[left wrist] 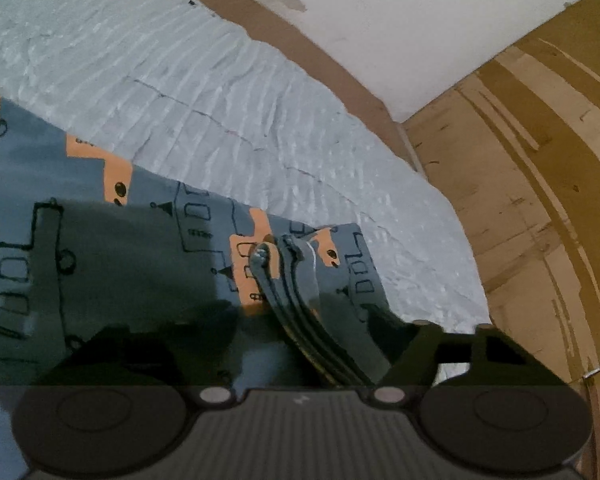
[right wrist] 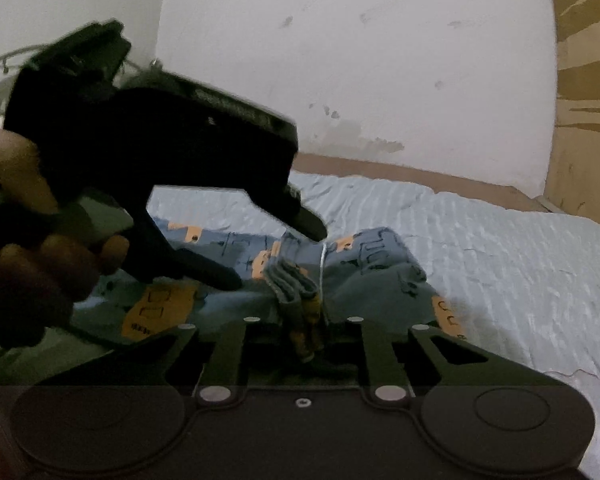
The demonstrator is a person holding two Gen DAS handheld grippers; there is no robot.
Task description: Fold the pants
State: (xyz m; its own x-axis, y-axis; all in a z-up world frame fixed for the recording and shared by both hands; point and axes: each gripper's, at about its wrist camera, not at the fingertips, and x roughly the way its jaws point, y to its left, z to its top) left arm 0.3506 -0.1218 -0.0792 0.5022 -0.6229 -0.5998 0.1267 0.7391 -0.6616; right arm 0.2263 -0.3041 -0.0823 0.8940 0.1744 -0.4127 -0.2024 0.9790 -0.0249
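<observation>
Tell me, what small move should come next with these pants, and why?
Probably close the left gripper on the layered edge of the pants. The right gripper appears shut on that bunched edge, while the left gripper hangs open just beside it above the bed cover, so a second hold would likely let both carry the fold.

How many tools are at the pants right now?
2. The left tool is open just above the pants, left of centre. The right tool is shut on their bunched edge at bottom centre. No others show.
</observation>
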